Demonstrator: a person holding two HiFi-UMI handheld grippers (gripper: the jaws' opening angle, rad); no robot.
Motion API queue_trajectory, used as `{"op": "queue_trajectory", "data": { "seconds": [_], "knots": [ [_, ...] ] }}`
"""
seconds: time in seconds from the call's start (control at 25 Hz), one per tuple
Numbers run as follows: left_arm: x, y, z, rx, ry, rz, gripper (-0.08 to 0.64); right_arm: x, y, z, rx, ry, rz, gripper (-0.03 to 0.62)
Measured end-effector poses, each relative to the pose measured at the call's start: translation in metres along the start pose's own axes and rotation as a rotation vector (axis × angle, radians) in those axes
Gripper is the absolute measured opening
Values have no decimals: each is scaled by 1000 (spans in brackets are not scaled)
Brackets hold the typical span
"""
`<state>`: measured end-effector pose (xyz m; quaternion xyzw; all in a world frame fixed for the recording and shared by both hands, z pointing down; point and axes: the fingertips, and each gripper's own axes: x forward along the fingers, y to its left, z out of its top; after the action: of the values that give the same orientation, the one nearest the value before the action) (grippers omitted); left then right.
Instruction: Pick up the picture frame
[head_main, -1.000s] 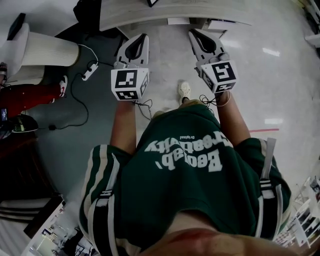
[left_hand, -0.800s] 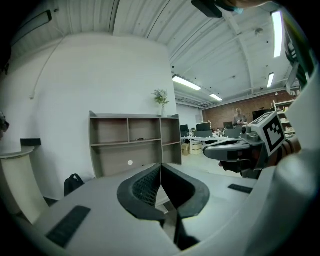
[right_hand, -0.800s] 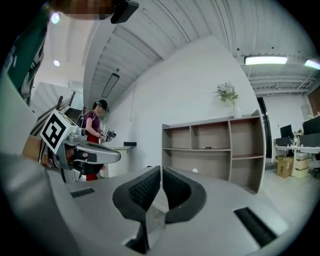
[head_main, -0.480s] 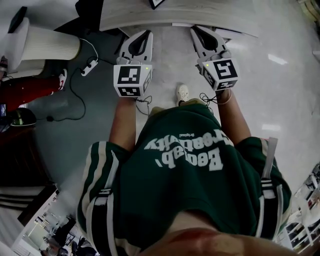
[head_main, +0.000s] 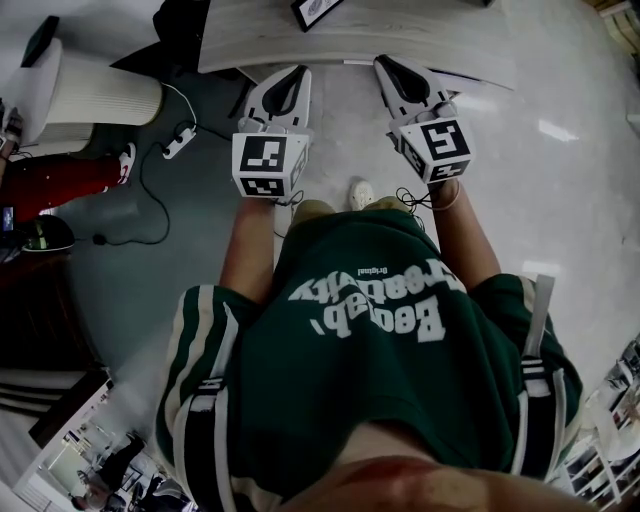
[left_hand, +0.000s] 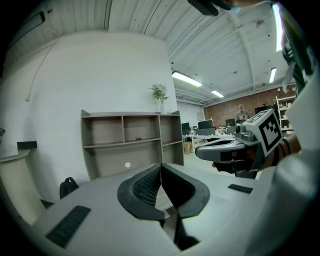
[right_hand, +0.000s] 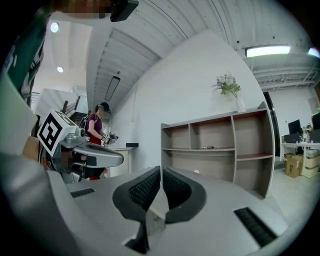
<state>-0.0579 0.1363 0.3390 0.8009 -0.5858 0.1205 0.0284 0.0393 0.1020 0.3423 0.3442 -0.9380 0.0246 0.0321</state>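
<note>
The picture frame (head_main: 317, 11), dark-edged with a white inside, lies on the pale table (head_main: 420, 40) at the top of the head view, cut off by the picture's edge. My left gripper (head_main: 293, 76) is held level just short of the table's near edge, below and slightly left of the frame, jaws shut with nothing between them. My right gripper (head_main: 386, 66) is beside it to the right, also shut and empty. The left gripper view shows shut jaws (left_hand: 161, 168) and the right gripper (left_hand: 230, 148); the right gripper view shows shut jaws (right_hand: 160, 172) and the left gripper (right_hand: 97, 155). Neither gripper view shows the frame.
A white ribbed cylinder (head_main: 95, 95), a power strip with cable (head_main: 180, 140) and a dark bag (head_main: 180, 22) are on the floor at the left. A shelf unit (left_hand: 131, 142) with a flower vase (left_hand: 160, 95) stands ahead by the wall. A person (right_hand: 96, 125) stands farther off.
Both grippers have come forward toward the table together, still shut. The table edge and the picture frame now reach further into the top of the head view.
</note>
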Motion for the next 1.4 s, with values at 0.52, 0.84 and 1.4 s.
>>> {"op": "queue_trajectory", "data": {
  "seconds": [0.52, 0.84, 1.4],
  "knots": [
    [18, 19, -1, 77, 2, 2, 20, 28, -7, -3, 0, 31, 8, 40],
    [77, 77, -4, 54, 16, -18, 20, 97, -36, -3, -15, 62, -7, 41],
    [193, 178, 9, 61, 49, -127, 18, 219, -98, 16, -12, 99, -105, 41]
  ]
}}
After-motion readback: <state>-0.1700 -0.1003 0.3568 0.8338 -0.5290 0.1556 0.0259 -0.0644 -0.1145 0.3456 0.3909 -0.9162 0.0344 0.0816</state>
